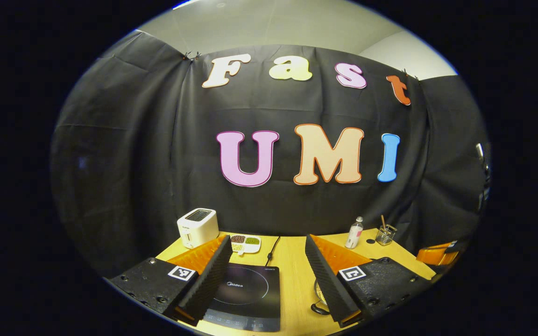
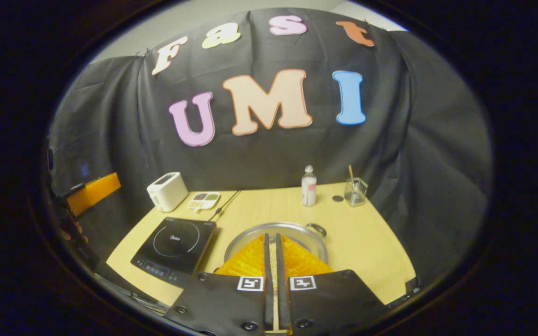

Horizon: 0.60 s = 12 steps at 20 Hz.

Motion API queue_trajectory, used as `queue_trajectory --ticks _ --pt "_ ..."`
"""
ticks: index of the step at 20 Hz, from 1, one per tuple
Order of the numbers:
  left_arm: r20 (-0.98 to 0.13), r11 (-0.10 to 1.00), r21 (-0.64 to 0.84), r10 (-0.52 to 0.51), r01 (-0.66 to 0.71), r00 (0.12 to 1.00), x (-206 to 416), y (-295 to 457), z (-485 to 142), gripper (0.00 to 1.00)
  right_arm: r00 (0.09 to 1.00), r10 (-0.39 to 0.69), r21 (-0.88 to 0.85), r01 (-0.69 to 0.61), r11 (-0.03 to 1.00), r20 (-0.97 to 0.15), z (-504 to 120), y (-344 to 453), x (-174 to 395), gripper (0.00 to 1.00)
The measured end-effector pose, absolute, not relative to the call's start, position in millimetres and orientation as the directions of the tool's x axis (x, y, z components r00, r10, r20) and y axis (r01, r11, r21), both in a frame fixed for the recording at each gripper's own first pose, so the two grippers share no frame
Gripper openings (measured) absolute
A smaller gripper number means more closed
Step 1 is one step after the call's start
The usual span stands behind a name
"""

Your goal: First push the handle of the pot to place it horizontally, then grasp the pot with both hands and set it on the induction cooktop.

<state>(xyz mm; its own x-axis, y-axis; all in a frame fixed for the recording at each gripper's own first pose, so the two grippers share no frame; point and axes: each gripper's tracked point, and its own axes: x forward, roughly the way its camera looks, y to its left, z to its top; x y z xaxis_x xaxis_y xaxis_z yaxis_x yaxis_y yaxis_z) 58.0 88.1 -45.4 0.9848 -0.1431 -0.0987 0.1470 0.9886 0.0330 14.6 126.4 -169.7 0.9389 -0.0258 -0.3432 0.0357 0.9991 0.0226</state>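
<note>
The pot (image 2: pixel 276 240) sits on the wooden table (image 2: pixel 371 247), just beside the induction cooktop (image 2: pixel 175 245) and apart from it, with a strip of bare tabletop between the two. In the right gripper view the right gripper (image 2: pixel 272 242) is held above the near side of the pot, its two fingers brought nearly together with only a thin slit between them and nothing caught in that slit; the fingertips reach over the pot's near rim and cover much of its inside. A small loop handle (image 2: pixel 316 228) shows on the pot's far rim, on the side away from the induction cooktop. In the left gripper view the left gripper (image 1: pixel 269 254) has its fingers spread wide apart with nothing between them, and it hovers over the near part of the induction cooktop, one finger lying across the cooktop's edge. A sliver of the pot's rim (image 1: pixel 318 291) shows beside the other finger, on the side away from the cooktop. Behind the induction cooktop stand a white toaster (image 2: pixel 167 191) and a small divided dish (image 2: pixel 204 200), with a black cord (image 2: pixel 222 207) running back from the cooktop. Farther along the back edge of the table, behind the pot, are a small bottle (image 2: pixel 308 186) and a glass cup (image 2: pixel 356 191) holding a stick.
</note>
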Motion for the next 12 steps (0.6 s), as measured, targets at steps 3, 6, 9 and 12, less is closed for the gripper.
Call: queue_trajectory --ticks 3,6,9,12 --pt "-0.111 0.988 0.02 -0.148 0.151 0.983 57.4 99.1 -52.5 0.96 0.892 0.001 0.054 0.026 0.998 -0.452 -218.1 141.0 9.1 0.06" --pt "-0.124 0.988 0.029 -0.144 0.149 0.982 54.9 113.0 -58.7 0.92 0.843 0.018 0.064 0.02 0.998 -0.538 -257.5 153.0 3.9 0.06" --pt "-0.121 0.991 0.038 -0.126 0.131 0.985 51.3 131.1 -60.5 0.96 0.799 0.034 0.069 0.01 0.998 -0.6 -286.2 165.7 0.9 0.06" --pt "-0.139 0.993 0.034 -0.105 0.11 0.985 47.3 148.6 -68.4 0.96 0.741 0.042 0.071 0.007 0.997 -0.67 -310.1 173.9 -1.7 0.06"
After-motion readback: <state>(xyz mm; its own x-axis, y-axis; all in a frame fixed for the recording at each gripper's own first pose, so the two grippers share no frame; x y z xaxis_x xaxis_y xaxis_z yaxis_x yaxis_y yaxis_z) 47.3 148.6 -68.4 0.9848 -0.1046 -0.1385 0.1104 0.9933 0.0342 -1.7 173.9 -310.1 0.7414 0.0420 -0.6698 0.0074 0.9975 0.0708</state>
